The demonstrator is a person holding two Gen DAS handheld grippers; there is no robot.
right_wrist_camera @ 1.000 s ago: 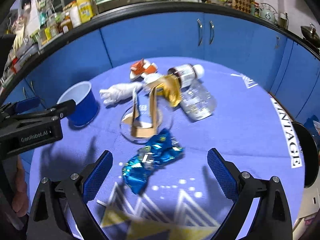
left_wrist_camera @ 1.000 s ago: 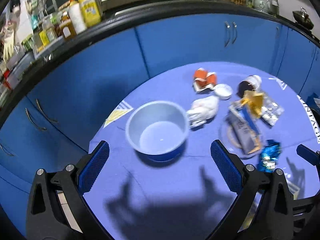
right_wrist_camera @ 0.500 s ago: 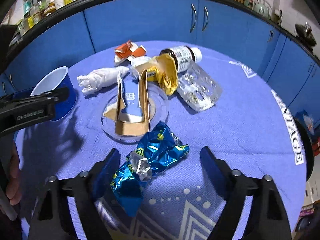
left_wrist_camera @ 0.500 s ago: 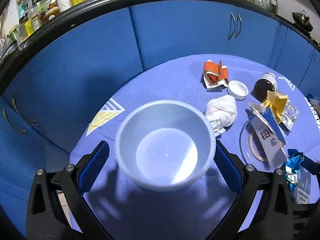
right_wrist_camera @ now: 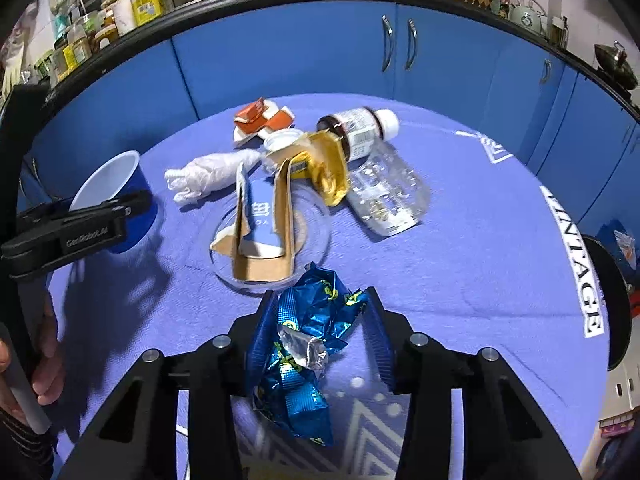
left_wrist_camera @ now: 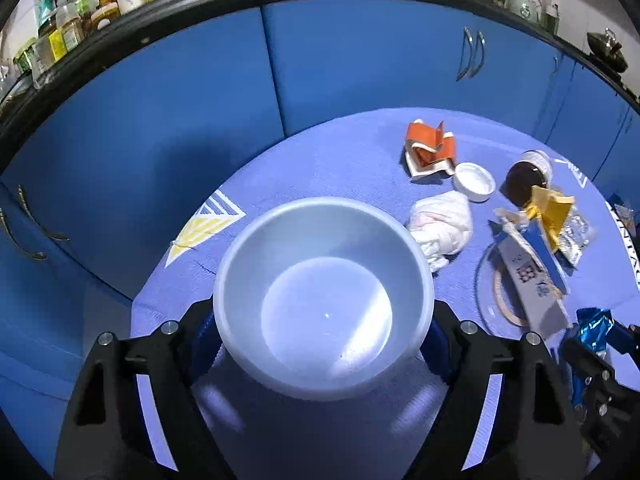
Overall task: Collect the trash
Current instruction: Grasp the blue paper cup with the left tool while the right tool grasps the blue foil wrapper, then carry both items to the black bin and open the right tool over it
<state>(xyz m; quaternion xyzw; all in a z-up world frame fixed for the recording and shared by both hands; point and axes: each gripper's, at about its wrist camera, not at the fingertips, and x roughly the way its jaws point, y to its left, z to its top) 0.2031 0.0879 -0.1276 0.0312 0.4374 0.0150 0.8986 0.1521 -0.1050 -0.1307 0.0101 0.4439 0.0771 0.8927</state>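
A blue cup (left_wrist_camera: 324,304) with a white inside stands on the purple tablecloth (left_wrist_camera: 320,168). My left gripper (left_wrist_camera: 320,328) straddles it with closing jaws, and the pads meet the cup's wall under the rim. In the right wrist view the cup (right_wrist_camera: 108,184) sits behind one left finger. A crumpled blue foil wrapper (right_wrist_camera: 312,320) lies between the fingers of my right gripper (right_wrist_camera: 320,320), whose jaws are closing and squeezing it from both sides.
Beyond the cup lie a white wad (left_wrist_camera: 440,232), an orange carton (left_wrist_camera: 430,150), a white lid (left_wrist_camera: 474,182), a brown bottle (right_wrist_camera: 356,128), a gold wrapper (right_wrist_camera: 324,168), a clear bottle (right_wrist_camera: 384,196) and a torn box on a clear plate (right_wrist_camera: 316,236). Blue cabinets (left_wrist_camera: 360,60) ring the table.
The left gripper moved forward and down around the cup and narrowed onto it. The right gripper's jaws drew in on the blue wrapper and pressed it narrower.
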